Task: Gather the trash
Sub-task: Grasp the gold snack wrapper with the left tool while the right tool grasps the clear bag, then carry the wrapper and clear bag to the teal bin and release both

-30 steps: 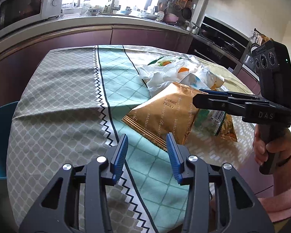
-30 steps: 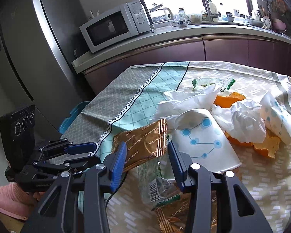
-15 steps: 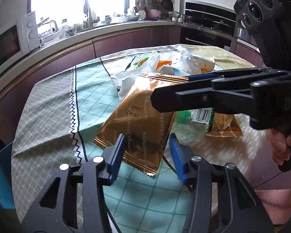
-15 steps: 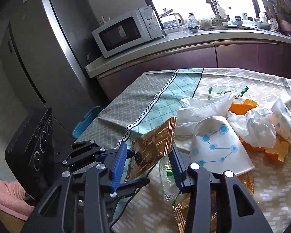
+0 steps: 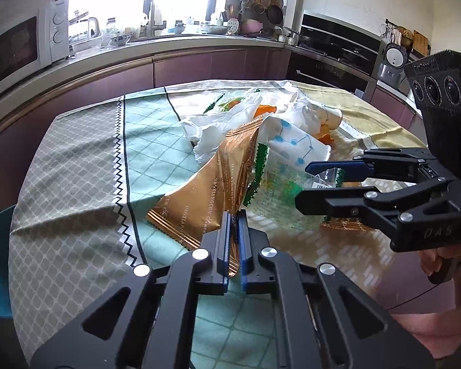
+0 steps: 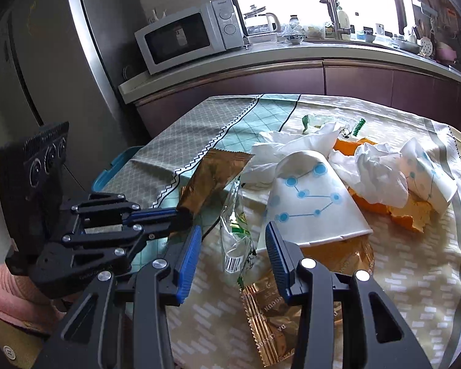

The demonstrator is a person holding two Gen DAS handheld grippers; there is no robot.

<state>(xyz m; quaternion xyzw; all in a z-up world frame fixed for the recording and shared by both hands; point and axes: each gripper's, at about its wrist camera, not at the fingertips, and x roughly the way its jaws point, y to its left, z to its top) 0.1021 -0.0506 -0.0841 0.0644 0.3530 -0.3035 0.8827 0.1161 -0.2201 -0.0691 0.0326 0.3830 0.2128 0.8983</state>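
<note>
My left hand-held gripper [image 5: 234,215] is pinching the near corner of the gold wrapper [image 5: 212,184], its blue pads pressed tight on the foil. The wrapper tilts up from the tabletop [image 5: 76,184] toward 12 o'clock, its far end leaning against the trash heap. From the right wrist view the same wrapper [image 6: 212,178] runs from that left hand-held gripper [image 6: 184,215] up toward 1 o'clock.

My right hand-held gripper [image 6: 232,230] has its jaws closing, with a clear wrapper [image 6: 235,240] bearing a barcode and green print between them; the pads are not yet pressing on it. In the left view that clear wrapper [image 5: 279,190] lies at 3 o'clock of the gold one, and the right hand-held gripper [image 5: 304,184] comes in from the right edge.

Just past the clear wrapper sits a flattened paper cup [image 6: 313,203] with blue dots, and under its near edge a second gold wrapper [image 6: 270,310] lies flat. At 2 o'clock of the cup are crumpled tissues [image 6: 378,172], orange peel [image 6: 393,212] and another dotted cup [image 6: 427,178].

Beyond the tabletop, a microwave [image 6: 184,40] stands on the kitchen worktop at 11 o'clock.
</note>
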